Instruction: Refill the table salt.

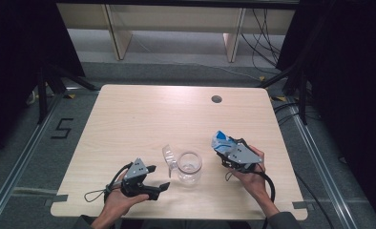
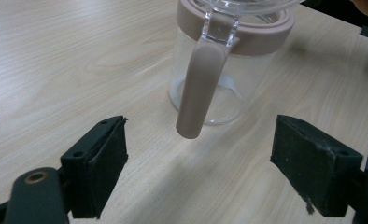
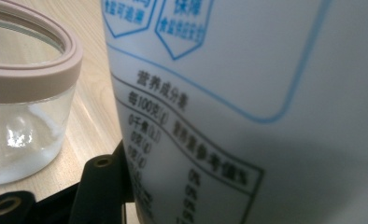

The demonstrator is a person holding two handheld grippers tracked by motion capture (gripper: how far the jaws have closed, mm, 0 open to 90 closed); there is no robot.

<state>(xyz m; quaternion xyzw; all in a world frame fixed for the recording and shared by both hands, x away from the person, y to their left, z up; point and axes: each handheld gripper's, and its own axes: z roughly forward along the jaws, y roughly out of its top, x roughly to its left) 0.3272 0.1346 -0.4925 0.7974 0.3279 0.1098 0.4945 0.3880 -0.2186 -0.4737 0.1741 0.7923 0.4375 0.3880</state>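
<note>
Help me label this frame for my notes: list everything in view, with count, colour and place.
glass jar: one, clear with a dusty-pink rim, near the table's front edge, between the two tongs; a little white powder at its bottom.
jar lid: one, clear, hinged open on the jar's left side.
spoon: one, dusty pink, hanging from the jar's rim outside the glass.
packet: one, white and blue with printed text, held up right of the jar.
table: one, light wood, with a dark round hole near its far edge.
left tongs: one, black, jaws wide apart, pointing at the jar without touching it.
right tongs: one, black, closed on the packet.
hands: two, entering from the bottom edge.
</note>
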